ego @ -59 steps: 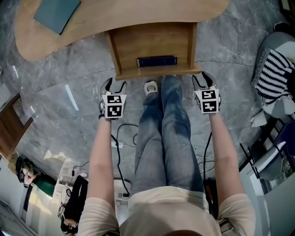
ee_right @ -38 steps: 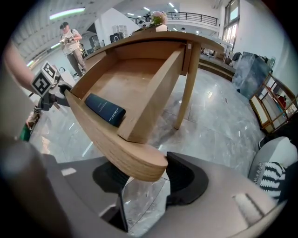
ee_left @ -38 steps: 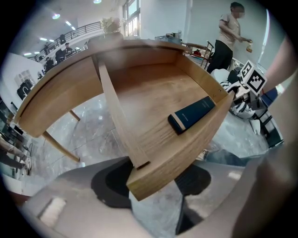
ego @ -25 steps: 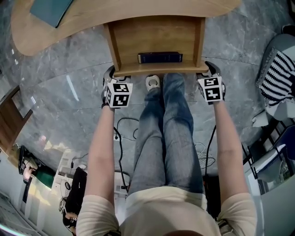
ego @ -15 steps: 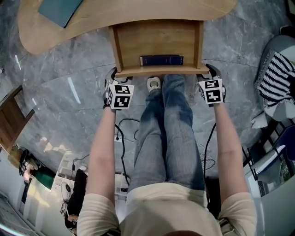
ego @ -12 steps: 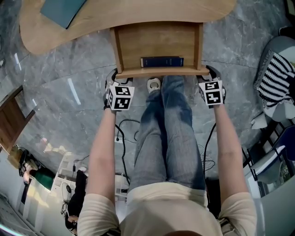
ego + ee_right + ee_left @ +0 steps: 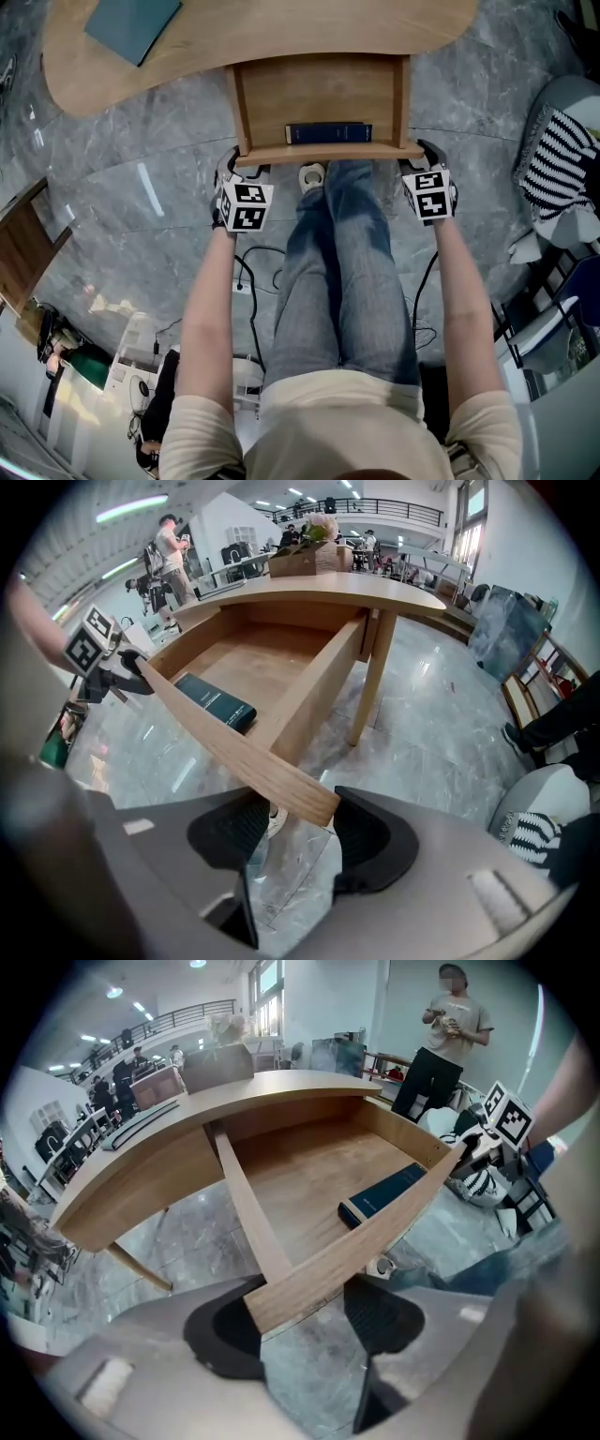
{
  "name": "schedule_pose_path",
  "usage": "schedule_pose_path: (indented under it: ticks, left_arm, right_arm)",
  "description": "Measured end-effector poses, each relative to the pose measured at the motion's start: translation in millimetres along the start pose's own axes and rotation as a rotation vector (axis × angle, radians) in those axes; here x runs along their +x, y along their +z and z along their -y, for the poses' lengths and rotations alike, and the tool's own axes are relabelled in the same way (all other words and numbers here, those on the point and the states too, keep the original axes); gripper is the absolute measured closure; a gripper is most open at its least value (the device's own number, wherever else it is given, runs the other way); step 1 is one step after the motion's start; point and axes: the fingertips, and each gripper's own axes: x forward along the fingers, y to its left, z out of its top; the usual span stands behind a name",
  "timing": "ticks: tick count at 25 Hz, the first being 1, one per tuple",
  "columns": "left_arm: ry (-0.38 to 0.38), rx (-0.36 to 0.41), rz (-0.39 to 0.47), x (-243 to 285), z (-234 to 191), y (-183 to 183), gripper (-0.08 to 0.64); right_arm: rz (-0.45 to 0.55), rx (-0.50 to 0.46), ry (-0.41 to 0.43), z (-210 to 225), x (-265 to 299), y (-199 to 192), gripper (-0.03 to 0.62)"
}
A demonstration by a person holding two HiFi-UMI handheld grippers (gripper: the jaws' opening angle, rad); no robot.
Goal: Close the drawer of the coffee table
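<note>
The coffee table (image 7: 281, 23) has its wooden drawer (image 7: 319, 89) pulled out toward me. A dark blue book (image 7: 328, 133) lies inside, against the front panel (image 7: 323, 153). My left gripper (image 7: 232, 167) is at the panel's left end. In the left gripper view the gripper (image 7: 305, 1326) is open, its jaws straddling that corner (image 7: 281, 1293). My right gripper (image 7: 422, 155) is at the panel's right end. In the right gripper view it (image 7: 300, 841) is also open, with the panel's end (image 7: 305, 803) between its pads.
My legs in jeans (image 7: 347, 262) and a white shoe (image 7: 309, 175) are just under the drawer front. A teal book (image 7: 131, 26) lies on the tabletop. Cables (image 7: 248, 281) trail on the marble floor. A striped cloth (image 7: 558, 159) is at the right, and a table leg (image 7: 370, 686) stands beside the drawer.
Both grippers have moved forward from short of the drawer up to the front panel's two ends. The drawer shows slightly less of its length than a second ago.
</note>
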Motion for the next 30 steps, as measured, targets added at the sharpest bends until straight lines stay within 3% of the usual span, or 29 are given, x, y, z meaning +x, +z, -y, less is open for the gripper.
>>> schedule_pose_path:
  ticks: [30]
  left_arm:
    - [0.033,0.011,0.035,23,-33,56,0.308]
  right_arm:
    - [0.029,-0.022,-0.022,39,21,58,0.377]
